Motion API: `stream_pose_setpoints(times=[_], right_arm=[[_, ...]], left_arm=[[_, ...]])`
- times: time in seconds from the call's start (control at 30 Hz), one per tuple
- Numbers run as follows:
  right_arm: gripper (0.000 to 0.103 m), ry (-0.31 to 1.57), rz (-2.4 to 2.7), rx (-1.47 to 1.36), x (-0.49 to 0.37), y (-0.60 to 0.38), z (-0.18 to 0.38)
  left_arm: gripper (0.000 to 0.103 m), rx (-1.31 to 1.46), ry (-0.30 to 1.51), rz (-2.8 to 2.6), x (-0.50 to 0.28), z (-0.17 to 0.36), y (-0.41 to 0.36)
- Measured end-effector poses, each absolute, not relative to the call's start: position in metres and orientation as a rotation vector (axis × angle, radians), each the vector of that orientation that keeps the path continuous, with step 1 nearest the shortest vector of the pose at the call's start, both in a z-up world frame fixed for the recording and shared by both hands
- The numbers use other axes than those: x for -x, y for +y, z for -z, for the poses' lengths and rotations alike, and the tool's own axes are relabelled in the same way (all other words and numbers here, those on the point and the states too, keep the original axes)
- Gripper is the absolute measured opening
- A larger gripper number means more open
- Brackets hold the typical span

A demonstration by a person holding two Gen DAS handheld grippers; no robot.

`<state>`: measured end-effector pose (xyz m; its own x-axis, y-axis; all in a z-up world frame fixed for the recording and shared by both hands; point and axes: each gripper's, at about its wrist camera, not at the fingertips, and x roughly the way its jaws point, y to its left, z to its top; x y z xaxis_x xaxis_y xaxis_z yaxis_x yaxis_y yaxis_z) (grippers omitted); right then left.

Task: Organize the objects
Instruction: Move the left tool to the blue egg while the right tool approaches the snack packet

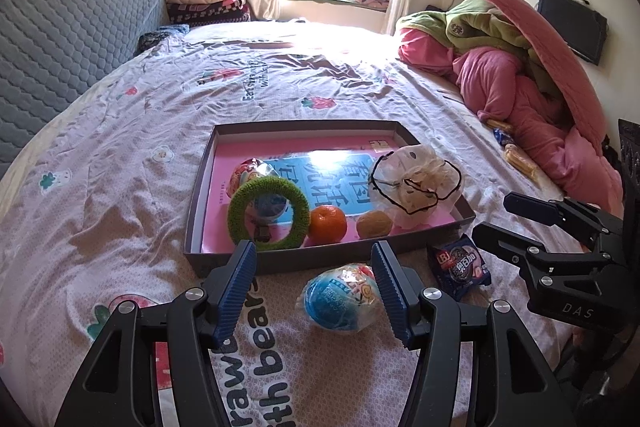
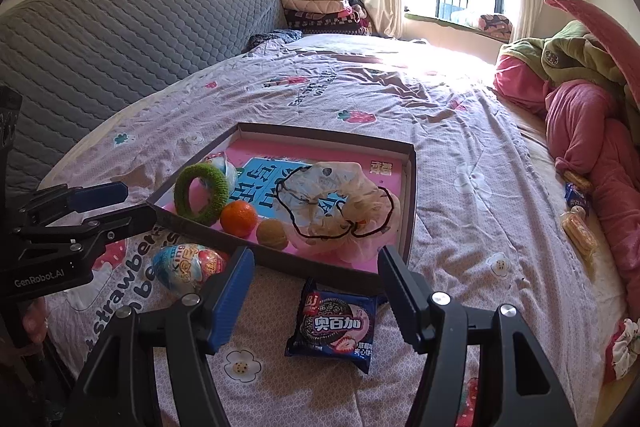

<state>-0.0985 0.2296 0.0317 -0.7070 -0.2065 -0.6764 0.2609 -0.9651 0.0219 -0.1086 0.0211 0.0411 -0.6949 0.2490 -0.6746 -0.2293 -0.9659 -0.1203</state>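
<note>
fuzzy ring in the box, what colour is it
Green: the fuzzy ring leans at the near left of the box, beside the orange. Left wrist view shows it best.

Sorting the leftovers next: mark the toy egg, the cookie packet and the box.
toy egg [image 1: 340, 301], left wrist view, blue wrapper front
cookie packet [image 2: 334, 327], right wrist view, printed front
box [image 2: 410, 203], right wrist view, right wall

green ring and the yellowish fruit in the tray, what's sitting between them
The orange tangerine lies between the green ring and the yellowish fruit, along the tray's near wall. Both wrist views show it.
</note>
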Motion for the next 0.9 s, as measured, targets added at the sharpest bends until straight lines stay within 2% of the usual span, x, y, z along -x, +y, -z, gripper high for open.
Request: stream_pose_setpoints(times=[0.57,0.9], right_arm=[[0.068,0.120,2.667,-1.128,0.093,0.229,-0.011],[0.068,0.106,2.654,-1.170,0.096,0.232,-0.001]], left_arm=[[0.062,1.105,0.062,-2.554,0.103,-0.011,0.037],[0.062,1.148,0.050,-2.518,0.111,0.006,0.037]])
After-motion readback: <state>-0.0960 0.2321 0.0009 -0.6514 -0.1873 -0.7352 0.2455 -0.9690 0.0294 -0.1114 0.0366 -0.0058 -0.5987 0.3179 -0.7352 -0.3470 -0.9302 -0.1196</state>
